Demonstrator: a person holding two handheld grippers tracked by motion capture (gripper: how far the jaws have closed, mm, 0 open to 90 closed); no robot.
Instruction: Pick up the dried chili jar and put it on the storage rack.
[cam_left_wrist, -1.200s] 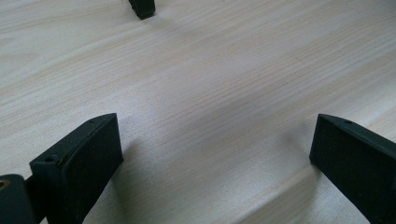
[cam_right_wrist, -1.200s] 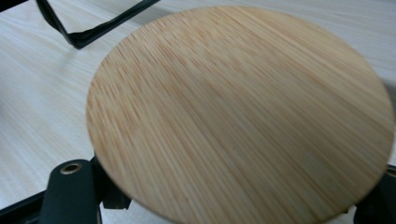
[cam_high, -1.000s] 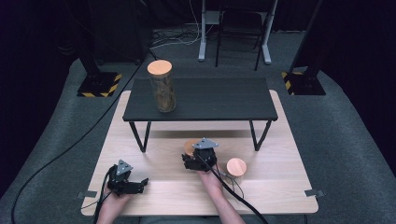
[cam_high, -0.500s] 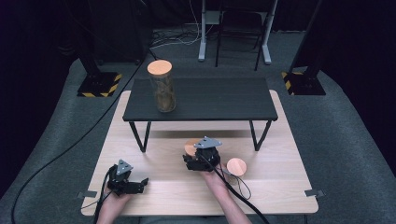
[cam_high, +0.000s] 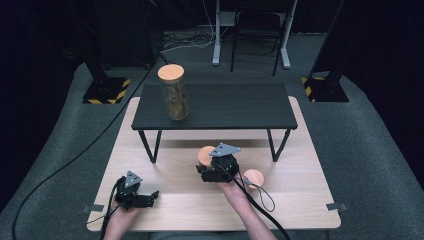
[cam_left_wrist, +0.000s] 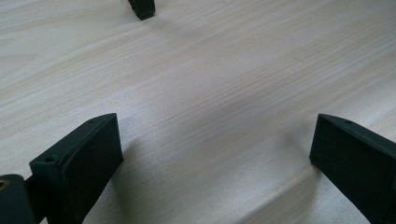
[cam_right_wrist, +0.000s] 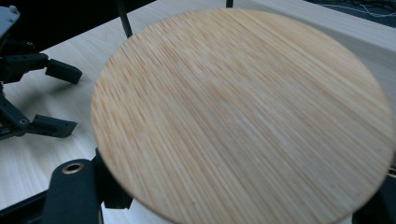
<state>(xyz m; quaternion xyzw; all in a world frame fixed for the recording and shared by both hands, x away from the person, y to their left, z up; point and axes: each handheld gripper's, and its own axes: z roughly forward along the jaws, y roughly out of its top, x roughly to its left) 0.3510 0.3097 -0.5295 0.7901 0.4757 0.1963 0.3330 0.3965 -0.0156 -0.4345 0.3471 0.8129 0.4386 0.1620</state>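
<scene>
Dark room, grey carpet, light wooden table (cam_high: 300, 200) with a low black shelf on thin black legs (cam_high: 225, 105) standing across its far half.

Right gripper (cam_high: 207, 167) is near the table's middle, just in front of the shelf's front edge, jaws closed on a jar with a round bamboo lid (cam_high: 205, 155). Right gripper view: lid disc (cam_right_wrist: 243, 112) faces the camera almost flat-on, wood grain running diagonally, lower left to upper right. Jar body is hidden under the lid, so its long axis seems to run roughly toward that camera; exact tilt can't be read. The jar looks clear of the tabletop, though the base is hidden.

Second jar with the same round wooden lid (cam_high: 253, 178) sits just right of that gripper, upright on the table. Tall clear glass jar with brown contents and a wooden lid (cam_high: 173, 95) stands upright on the shelf's left end.

Left gripper (cam_high: 145, 198) rests low at the near left corner, jaws spread wide over bare wood, nothing between them. Left gripper view: both black pads (cam_left_wrist: 88, 154) well apart.
</scene>
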